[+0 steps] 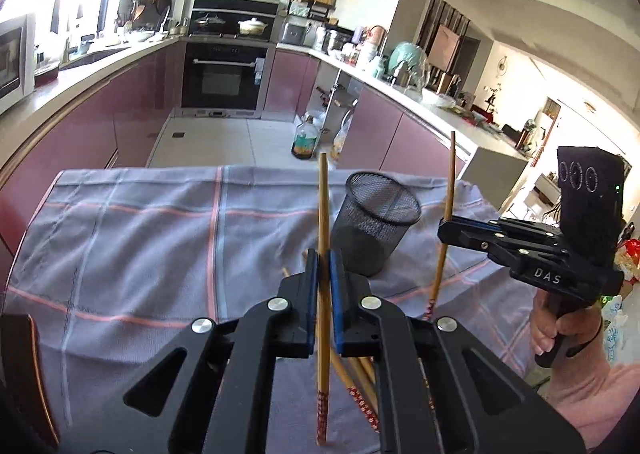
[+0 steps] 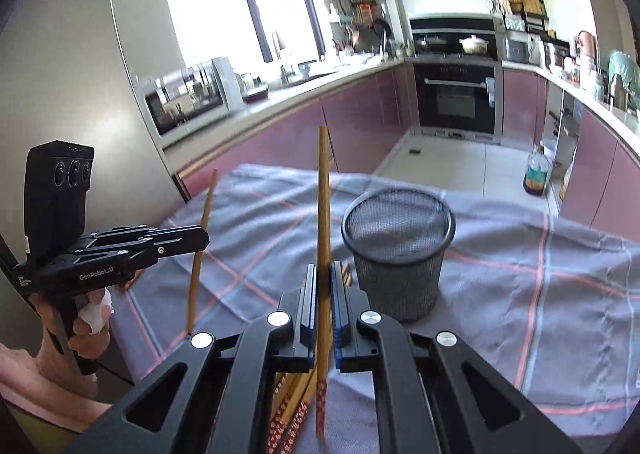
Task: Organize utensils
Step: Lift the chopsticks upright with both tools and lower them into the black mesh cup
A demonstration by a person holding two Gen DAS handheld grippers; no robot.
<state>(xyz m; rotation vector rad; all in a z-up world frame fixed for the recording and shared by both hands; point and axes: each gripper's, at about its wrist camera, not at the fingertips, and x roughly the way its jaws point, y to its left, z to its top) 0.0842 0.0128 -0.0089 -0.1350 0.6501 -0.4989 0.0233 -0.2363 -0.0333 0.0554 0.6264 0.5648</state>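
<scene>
A black mesh cup (image 1: 374,222) stands upright on a grey checked cloth (image 1: 140,238); it also shows in the right wrist view (image 2: 400,250). My left gripper (image 1: 323,266) is shut on one bamboo chopstick (image 1: 323,206) held upright, left of the cup. My right gripper (image 2: 322,278) is shut on another upright chopstick (image 2: 322,190). In the left wrist view the right gripper (image 1: 444,224) holds its chopstick (image 1: 450,182) right of the cup. In the right wrist view the left gripper (image 2: 202,240) holds its chopstick (image 2: 204,222). Several more chopsticks (image 2: 296,394) lie on the cloth below the grippers.
The cloth covers a table (image 2: 560,294) in a kitchen. Pink cabinets (image 1: 100,114), an oven (image 1: 224,74) and a bottle on the floor (image 1: 306,138) lie beyond the far edge. A microwave (image 2: 188,94) stands on the left counter.
</scene>
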